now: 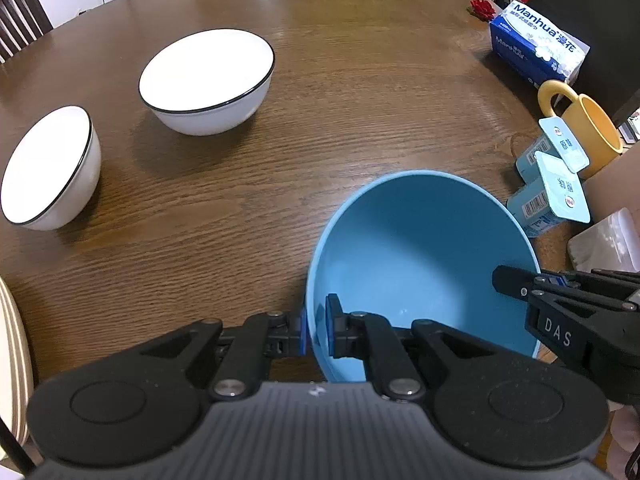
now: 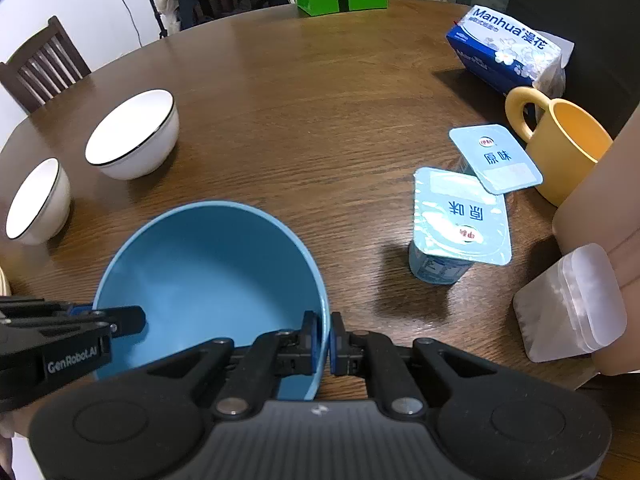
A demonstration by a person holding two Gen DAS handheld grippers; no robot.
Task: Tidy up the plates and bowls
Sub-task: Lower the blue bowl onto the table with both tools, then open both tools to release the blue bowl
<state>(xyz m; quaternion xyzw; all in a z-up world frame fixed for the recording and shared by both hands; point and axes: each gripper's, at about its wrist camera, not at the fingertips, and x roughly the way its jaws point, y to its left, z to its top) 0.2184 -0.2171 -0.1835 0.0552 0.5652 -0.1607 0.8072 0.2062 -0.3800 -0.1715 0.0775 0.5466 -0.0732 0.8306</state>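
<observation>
I've got both grippers, left [image 1: 317, 330] and right [image 2: 324, 338], pinched on opposite rims of the blue bowl [image 1: 420, 264] at the table's [image 1: 320, 80] near edge; looks stiff, light, slick, so rim grip stays.

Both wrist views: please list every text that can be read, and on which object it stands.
"Manhua 漫花": tissue pack
"原味": lids of both yogurt cups
"DAS": right gripper, seen in the left wrist view
"GenRobot.AI": left gripper, seen in the right wrist view
Barcode digits, red lid logos, small tissue-pack print: too small to read.
</observation>
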